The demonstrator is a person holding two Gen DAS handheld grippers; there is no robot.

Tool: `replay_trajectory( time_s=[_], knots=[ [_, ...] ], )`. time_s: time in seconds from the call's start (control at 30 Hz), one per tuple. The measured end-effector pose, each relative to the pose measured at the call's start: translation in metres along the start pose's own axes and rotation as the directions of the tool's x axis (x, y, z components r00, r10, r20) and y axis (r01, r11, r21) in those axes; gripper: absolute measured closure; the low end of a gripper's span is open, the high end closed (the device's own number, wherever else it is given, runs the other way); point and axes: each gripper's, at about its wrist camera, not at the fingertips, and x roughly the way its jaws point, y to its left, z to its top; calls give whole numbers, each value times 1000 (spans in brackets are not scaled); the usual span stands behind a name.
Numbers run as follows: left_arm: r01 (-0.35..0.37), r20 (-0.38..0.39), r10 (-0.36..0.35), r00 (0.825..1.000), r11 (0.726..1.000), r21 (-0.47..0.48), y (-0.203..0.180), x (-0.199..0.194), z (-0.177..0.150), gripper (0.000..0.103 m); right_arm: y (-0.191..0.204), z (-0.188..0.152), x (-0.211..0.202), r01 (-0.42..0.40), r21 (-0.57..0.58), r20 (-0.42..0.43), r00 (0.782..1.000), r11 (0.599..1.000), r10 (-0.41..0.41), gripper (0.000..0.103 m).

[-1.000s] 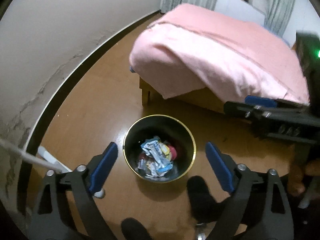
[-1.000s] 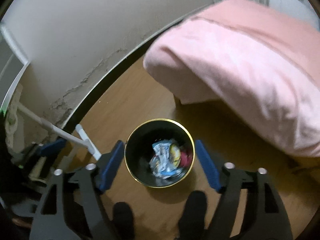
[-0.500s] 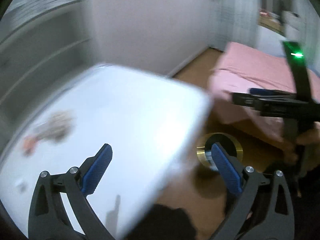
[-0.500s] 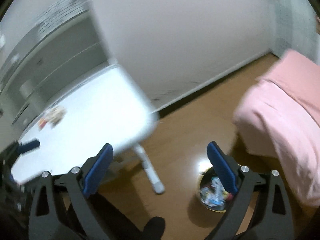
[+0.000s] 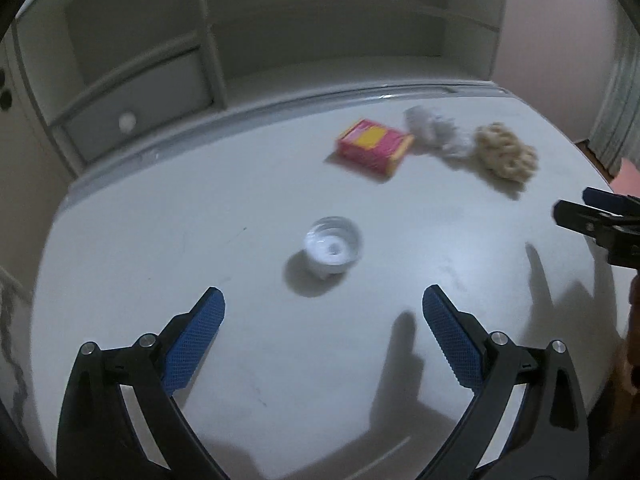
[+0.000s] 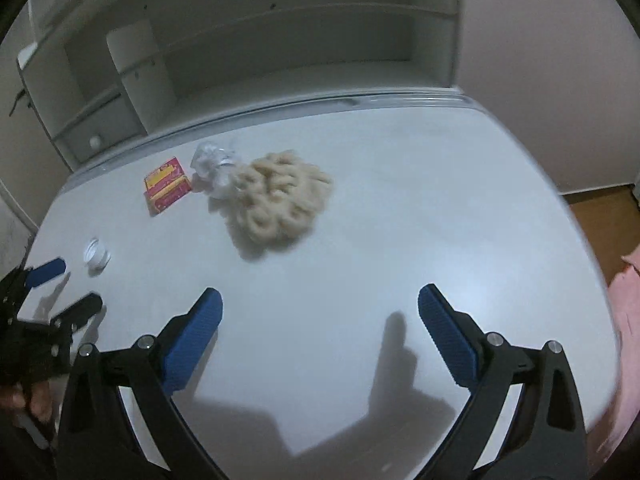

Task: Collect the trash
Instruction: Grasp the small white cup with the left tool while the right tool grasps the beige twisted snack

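Hovering wide open and empty, left tool (image 5: 323,322) and right tool (image 6: 319,320) face a pink-and-yellow box (image 5: 374,147), print unreadable.

I'm looking at a white table (image 5: 160,240), a white shelf unit (image 5: 320,32) behind it with a knobbed drawer (image 5: 128,96), and wooden floor (image 6: 600,216) off to the right.

On the white table (image 6: 400,240) lie a white cap (image 5: 333,245), pink-yellow box (image 5: 374,148), crumpled wrapper (image 5: 434,132) and beige ring snacks (image 6: 280,196)
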Motion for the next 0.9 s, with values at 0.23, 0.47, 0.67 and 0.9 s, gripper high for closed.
replay_trajectory(
  time_s=[0.23,0.47,0.67,0.9],
  knots=[
    [2,-17,-3,1000,1000,-31,6,16,10,7,29,26,39,52,-22,-20,998,998,-53,7],
    [-4,-18,4,1000,999,-47,11,26,20,7,37,41,53,74,-40,-19,997,996,-75,6],
    [-5,-1,5,1000,999,-45,12,23,20,21,35,42,52,76,-39,-8,997,996,-76,18],
    [-15,35,16,999,999,-36,5,14,19,74,27,39,41,79,-9,43,996,997,-79,82]
  ],
)
